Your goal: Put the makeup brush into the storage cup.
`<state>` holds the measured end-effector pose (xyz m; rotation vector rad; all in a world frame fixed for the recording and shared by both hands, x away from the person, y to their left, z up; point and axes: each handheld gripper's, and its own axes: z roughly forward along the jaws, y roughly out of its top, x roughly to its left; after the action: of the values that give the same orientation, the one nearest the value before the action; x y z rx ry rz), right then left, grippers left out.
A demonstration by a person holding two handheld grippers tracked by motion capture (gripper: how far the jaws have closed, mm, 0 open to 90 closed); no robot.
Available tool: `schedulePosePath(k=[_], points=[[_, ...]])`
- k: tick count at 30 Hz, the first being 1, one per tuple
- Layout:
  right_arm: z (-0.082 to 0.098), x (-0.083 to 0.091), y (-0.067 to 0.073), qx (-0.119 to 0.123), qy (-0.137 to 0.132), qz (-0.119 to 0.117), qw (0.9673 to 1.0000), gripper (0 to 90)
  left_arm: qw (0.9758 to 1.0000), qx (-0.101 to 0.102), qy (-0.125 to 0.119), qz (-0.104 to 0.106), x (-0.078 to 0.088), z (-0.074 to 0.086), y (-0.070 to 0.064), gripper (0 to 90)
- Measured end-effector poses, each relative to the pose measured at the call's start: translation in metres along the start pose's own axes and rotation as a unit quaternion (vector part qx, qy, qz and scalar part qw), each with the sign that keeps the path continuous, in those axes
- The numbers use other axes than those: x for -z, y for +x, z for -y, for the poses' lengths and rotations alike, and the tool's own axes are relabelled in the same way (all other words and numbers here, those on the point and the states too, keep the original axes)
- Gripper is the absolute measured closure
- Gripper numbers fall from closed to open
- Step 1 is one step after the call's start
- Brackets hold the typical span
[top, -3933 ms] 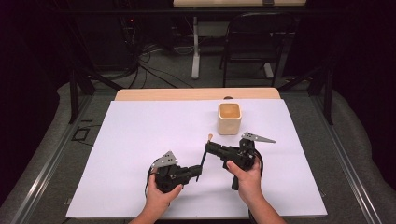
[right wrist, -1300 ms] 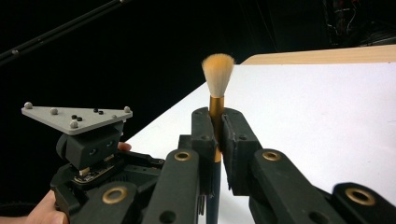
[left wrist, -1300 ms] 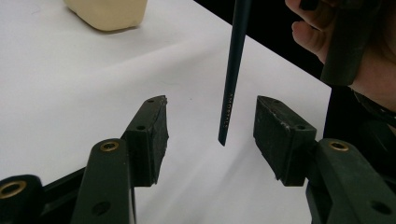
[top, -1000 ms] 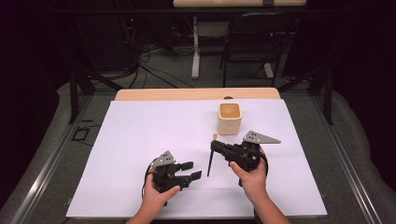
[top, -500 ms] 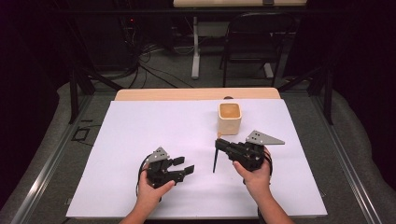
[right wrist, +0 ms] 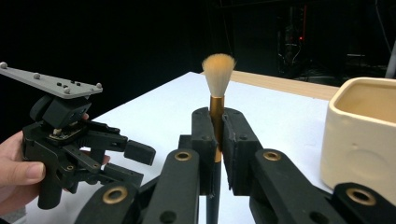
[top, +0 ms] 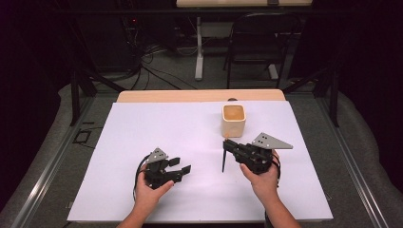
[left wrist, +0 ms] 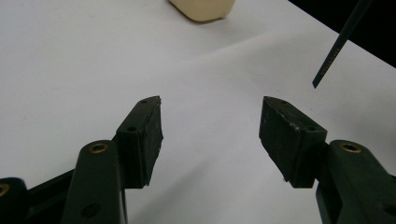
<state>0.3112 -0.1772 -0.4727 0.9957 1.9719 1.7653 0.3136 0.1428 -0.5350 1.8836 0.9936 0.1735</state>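
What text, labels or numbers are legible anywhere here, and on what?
None can be read.
Brush handle: a faint line of print along the dark shaft in the left gripper view, too small and blurred to read.
Cream square cup: a plain wall, no marking visible.
Grey plate on the right gripper: only screw dots.

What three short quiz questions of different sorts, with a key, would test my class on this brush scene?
1. True or false: the right tongs are shut on the brush.
2. Which way do the bristles point? A up, B down, C sideways.
3. Fill in: the left tongs stand ____ above the white table cover.

Key: 1 true. 2 A; the handle's dark tip hangs below, and the cream cup stands beyond the brush. 3 open, with nothing between them.
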Motion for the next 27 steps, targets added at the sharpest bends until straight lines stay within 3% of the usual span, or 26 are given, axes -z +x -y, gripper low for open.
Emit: schedulePosePath(k=[2,3,9,27], points=[[-0.001,0.001,-0.002,0.014,0.000,0.005,0.9999,83.9,1.0000,0.004,0.000,-0.005,0.001,0.000,0.002,39.6],[-0.001,0.002,-0.001,0.007,0.002,0.008,0.9999,84.0,1.0000,0.004,0.002,-0.005,0.003,-0.001,0.004,39.6],[-0.003,0.005,-0.004,0.026,-0.001,0.023,0.9994,83.9,0.9998,0.014,0.001,-0.014,0.006,-0.001,0.011,39.5],[-0.006,0.019,-0.020,0.024,-0.012,0.057,0.9980,83.9,0.9991,0.016,0.008,-0.040,0.006,0.001,0.019,38.8]])
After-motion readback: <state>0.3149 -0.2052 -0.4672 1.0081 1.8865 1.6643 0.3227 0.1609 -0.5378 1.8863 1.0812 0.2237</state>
